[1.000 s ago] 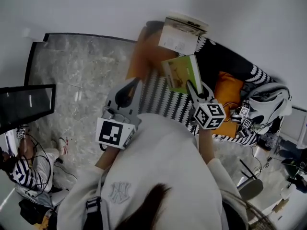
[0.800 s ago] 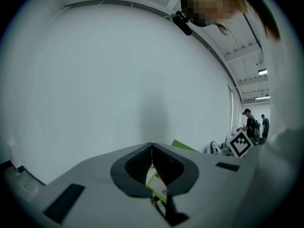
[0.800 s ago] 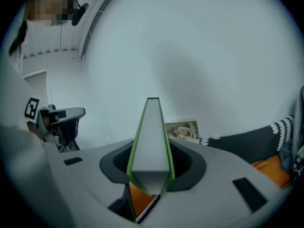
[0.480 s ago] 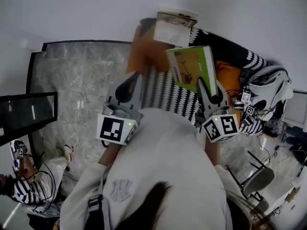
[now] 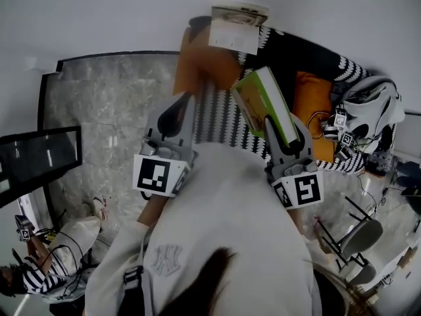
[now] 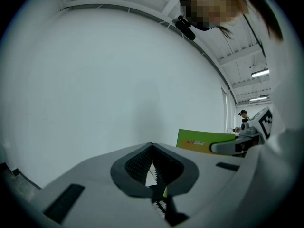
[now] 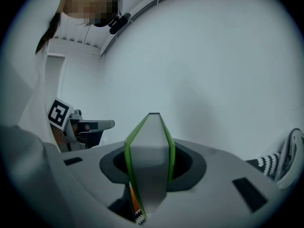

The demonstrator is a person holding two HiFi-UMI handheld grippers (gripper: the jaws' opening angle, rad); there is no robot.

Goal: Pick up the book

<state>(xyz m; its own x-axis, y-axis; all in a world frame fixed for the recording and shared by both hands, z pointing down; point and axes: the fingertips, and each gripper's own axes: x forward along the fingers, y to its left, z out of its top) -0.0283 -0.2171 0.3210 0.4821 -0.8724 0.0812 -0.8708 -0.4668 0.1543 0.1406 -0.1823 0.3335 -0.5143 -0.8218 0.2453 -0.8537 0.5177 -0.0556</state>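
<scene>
In the head view a green book (image 5: 265, 101) is held off the striped sofa throw (image 5: 222, 120), tilted so that its page edge shows. My right gripper (image 5: 284, 129) is shut on its near end. From the right gripper view the book (image 7: 149, 156) stands edge-on between the jaws, green covers against both pads. My left gripper (image 5: 179, 110) hangs beside it to the left, shut and with nothing in it; in its own view the left gripper (image 6: 152, 150) has its pads closed together before a white wall. The book (image 6: 203, 140) shows to its right there.
A second, pale book (image 5: 238, 27) stands open at the sofa's back. Orange cushions (image 5: 200, 68) (image 5: 314, 99) lie on the throw, with a white helmet-like thing (image 5: 371, 107) at right. A marbled floor (image 5: 99, 110), a dark screen (image 5: 36, 158), a seated person (image 5: 39, 268) and chairs (image 5: 358, 237) surround me.
My right gripper has raised the green book off the sofa and rolled it, so its cover no longer faces the camera. The left gripper has drifted slightly upward.
</scene>
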